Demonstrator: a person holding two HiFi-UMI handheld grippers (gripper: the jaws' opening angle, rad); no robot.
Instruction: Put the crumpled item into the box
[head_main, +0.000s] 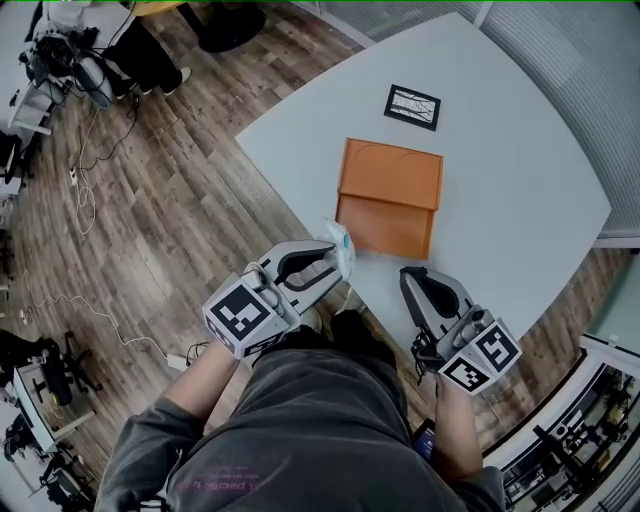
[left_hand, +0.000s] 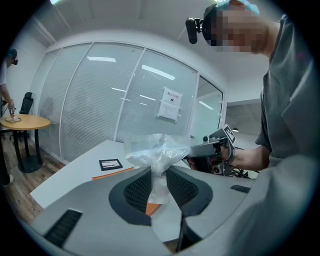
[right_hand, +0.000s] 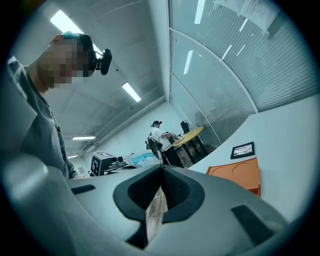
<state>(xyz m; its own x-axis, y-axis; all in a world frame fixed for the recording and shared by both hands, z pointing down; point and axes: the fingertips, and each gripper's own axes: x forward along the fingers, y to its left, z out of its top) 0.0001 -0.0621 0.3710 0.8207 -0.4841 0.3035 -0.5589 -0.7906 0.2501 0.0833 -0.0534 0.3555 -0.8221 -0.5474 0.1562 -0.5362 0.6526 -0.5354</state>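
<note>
Jaws, left gripper, pinch one bag; one box

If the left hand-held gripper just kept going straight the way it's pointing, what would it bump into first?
Probably the orange box on the white table. The left hand-held gripper, shut on the crumpled plastic bag, aims at its near edge, though its height above the table is unclear.
</note>
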